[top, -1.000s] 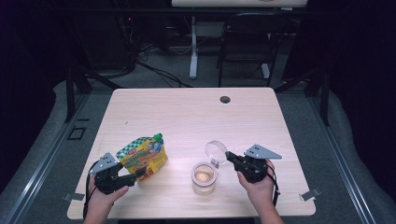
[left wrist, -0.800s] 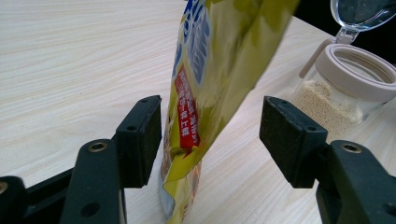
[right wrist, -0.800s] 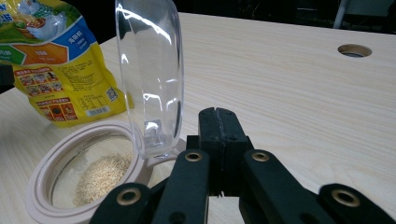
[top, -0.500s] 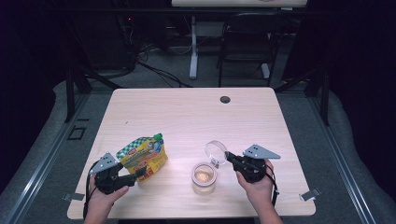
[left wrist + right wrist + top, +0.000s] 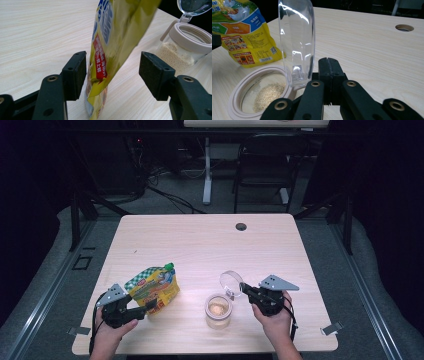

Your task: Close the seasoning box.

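A yellow snack pouch [image 5: 155,287] with a green cap stands on the table's front left. My left gripper [image 5: 146,306] is open, and its jaws straddle the pouch's lower edge [image 5: 100,75] without pressing it. A clear jar [image 5: 218,310] with a beige rim holds a little pale grain [image 5: 268,96]. Its clear flip lid [image 5: 231,282] stands open and upright. My right gripper [image 5: 246,290] is shut, jaws together [image 5: 329,67], right beside the lid's hinge [image 5: 297,42]. Nothing shows between its pads.
The light wooden table [image 5: 200,245] has a round cable hole [image 5: 241,226] near its far edge. Beyond the table stand a black chair [image 5: 265,165] and a white desk leg [image 5: 206,170] among floor cables.
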Motion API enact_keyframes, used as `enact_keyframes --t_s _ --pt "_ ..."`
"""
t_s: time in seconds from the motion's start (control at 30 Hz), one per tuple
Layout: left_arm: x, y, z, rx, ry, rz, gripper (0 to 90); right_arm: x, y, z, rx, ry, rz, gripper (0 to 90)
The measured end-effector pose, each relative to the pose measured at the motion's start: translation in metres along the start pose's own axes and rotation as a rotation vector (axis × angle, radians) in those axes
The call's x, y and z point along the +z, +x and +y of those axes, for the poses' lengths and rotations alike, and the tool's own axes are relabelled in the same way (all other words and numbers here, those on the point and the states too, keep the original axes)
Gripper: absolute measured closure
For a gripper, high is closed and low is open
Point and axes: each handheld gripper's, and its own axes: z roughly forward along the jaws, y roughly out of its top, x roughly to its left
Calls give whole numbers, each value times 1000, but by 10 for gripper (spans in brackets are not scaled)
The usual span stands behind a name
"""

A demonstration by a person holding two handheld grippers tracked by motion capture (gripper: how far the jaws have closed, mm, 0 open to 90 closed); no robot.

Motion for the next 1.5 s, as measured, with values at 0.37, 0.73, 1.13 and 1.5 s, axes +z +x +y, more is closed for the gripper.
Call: enact_keyframes --t_s 0.37,0.73,1.13,1.5 --pt "0 0 0 4 -2 1 395 0 1 0 -3 0 0 900" --pt "-1 0 1 6 -4 2 395 0 3 0 -8 -2 5 900" --pt "-1 0 0 2 -12 -1 395 0 9 0 -24 -1 20 900" --pt "-1 0 1 0 -13 -4 395 2 22 -1 -57 14 59 900"
